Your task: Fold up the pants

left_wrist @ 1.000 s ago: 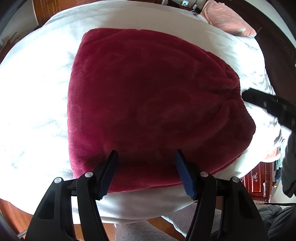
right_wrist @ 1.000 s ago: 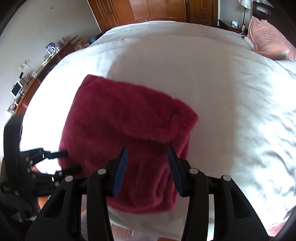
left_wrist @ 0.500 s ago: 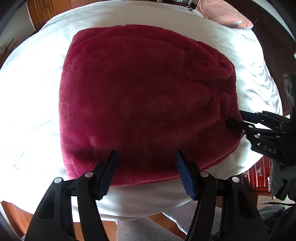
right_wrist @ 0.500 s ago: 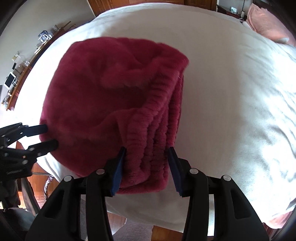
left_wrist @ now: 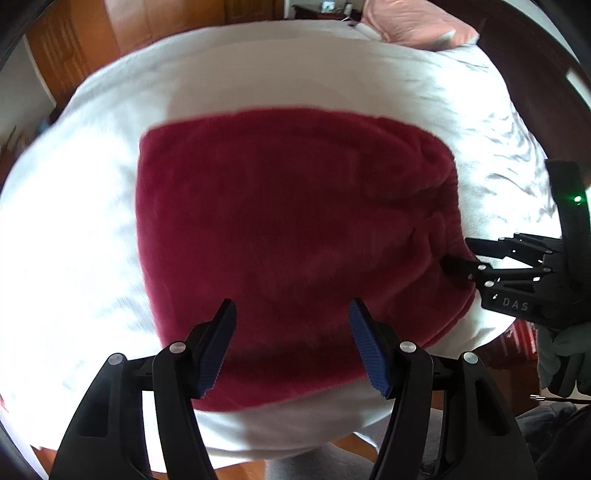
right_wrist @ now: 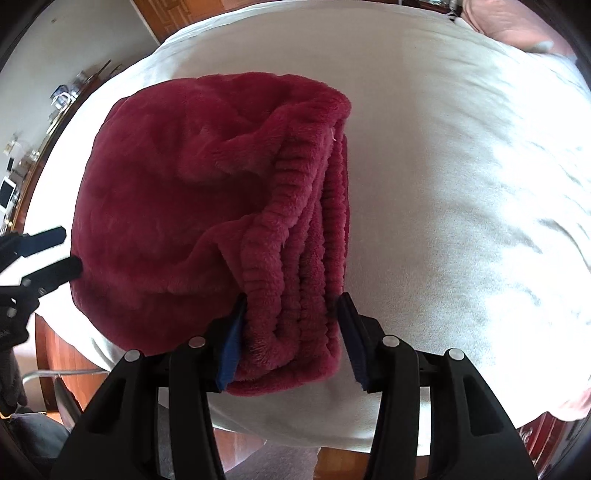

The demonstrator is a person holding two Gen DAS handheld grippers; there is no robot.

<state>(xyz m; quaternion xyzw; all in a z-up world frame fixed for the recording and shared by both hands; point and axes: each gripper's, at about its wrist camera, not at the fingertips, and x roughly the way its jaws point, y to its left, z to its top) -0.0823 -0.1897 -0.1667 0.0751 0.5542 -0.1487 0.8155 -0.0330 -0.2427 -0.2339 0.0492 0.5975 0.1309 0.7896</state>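
Since a second ago the right hand-held gripper (right_wrist: pixel 291 332) has dropped from above the folded pants (right_wrist: pixel 207 206) to their ribbed waistband end, and the left hand-held gripper (left_wrist: pixel 291 343) has drawn back, so the garment looks smaller in its view.

Nearest the right wrist camera, the blue pads straddle the stacked waistband layers at 6 o'clock of the bundle; the jaws are opening, with the fabric between them, the left pad against the plush and the right pad just beside it. Whether they still pinch I cannot tell for sure; the hold looks loosened.

Nearest the left wrist camera, the left hand-held gripper hangs released, its blue pads wide apart above the near edge of the pants, with nothing between them. At 3 o'clock there, the right hand-held gripper meets the bundle's edge, held by a gloved hand (left_wrist: pixel 561 354).

Beyond, the dark red plush pants lie folded in a compact rectangle on the white bed (right_wrist: pixel 461 184), near its foot edge. At 1 o'clock, far off, sits a pink pillow (left_wrist: pixel 417 27).
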